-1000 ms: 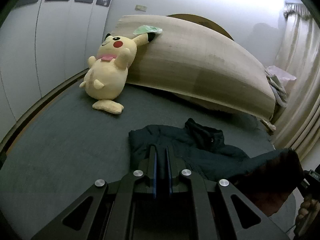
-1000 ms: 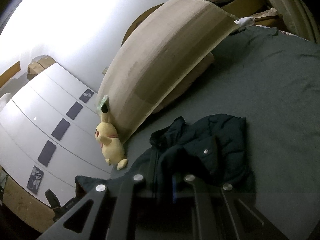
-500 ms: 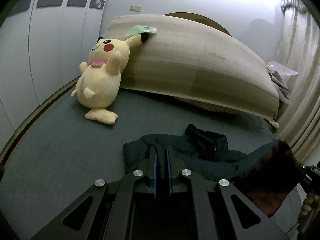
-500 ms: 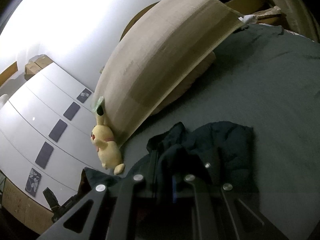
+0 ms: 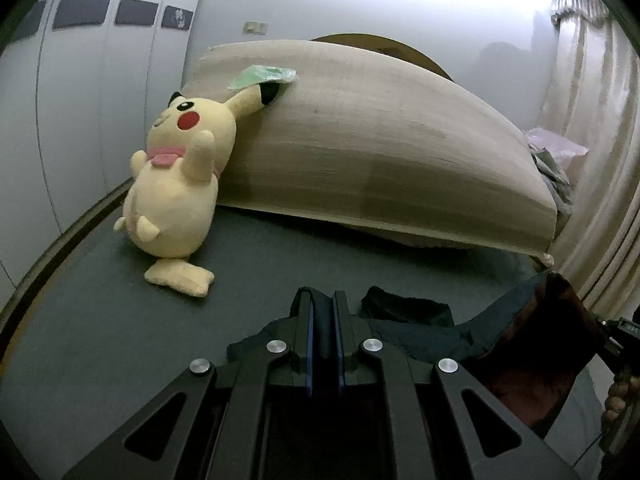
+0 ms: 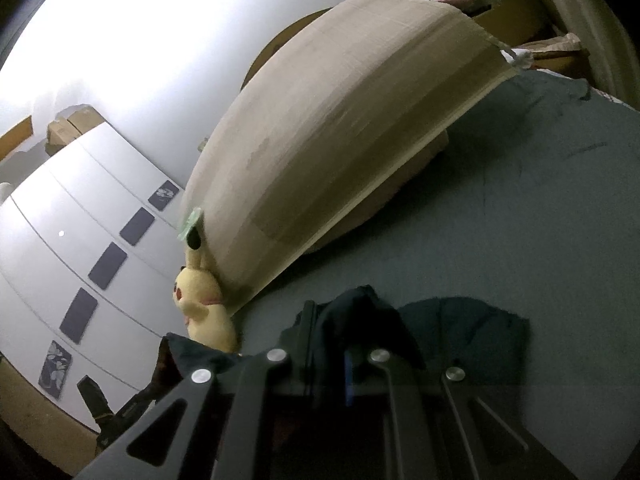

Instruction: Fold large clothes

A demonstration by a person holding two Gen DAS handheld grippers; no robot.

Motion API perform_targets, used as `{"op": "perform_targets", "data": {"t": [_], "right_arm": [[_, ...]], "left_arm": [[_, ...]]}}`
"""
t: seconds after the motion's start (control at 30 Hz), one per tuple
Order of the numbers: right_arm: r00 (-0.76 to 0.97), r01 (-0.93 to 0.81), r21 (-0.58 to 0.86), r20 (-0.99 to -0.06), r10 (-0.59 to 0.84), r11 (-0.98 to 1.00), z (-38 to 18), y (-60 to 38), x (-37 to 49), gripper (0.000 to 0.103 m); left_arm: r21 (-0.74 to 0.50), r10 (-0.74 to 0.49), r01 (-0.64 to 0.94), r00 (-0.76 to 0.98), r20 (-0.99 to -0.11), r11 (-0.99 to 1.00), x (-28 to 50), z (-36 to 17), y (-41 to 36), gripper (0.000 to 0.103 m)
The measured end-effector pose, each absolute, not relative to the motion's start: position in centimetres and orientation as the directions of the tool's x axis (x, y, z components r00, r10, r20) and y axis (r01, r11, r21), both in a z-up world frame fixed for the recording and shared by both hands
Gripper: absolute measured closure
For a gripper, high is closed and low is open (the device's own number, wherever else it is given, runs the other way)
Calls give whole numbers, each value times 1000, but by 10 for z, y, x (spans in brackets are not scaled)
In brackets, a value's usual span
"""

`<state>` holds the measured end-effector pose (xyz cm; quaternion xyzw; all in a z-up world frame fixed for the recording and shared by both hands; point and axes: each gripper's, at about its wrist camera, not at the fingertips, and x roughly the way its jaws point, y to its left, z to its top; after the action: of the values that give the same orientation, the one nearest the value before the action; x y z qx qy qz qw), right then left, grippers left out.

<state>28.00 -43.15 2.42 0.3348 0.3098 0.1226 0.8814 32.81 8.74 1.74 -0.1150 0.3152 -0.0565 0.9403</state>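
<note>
A dark green padded jacket (image 6: 468, 332) lies on the grey-green bed sheet (image 6: 520, 220). Part of it is lifted between the two grippers. My left gripper (image 5: 323, 304) is shut on a fold of the jacket (image 5: 420, 328), and dark cloth shows between its blue pads. My right gripper (image 6: 328, 316) is shut on another part of the jacket, whose cloth bulges over its fingers. The jacket's dark reddish lining (image 5: 532, 356) hangs at the right of the left wrist view, beside the hand (image 5: 620, 396) that holds the other gripper.
A yellow plush toy (image 5: 180, 196) leans on a large beige mat (image 5: 380, 152) propped at the head of the bed. White wardrobe doors (image 6: 72, 248) stand at the left. Curtains (image 5: 592, 160) and a pile of things (image 5: 556, 160) are at the right.
Both grippers have carried the jacket toward the head of the bed: the plush toy and the mat have grown larger and nearer. Less of the jacket lies spread ahead of the grippers.
</note>
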Motion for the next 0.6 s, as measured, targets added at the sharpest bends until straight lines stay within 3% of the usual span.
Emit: {"op": "perform_targets", "data": {"t": [0.6], "right_arm": [[697, 149, 610, -623, 355, 778, -50, -431, 372, 92]], "left_arm": [[-189, -125, -19, 683, -720, 982, 417, -68, 76, 95]]}}
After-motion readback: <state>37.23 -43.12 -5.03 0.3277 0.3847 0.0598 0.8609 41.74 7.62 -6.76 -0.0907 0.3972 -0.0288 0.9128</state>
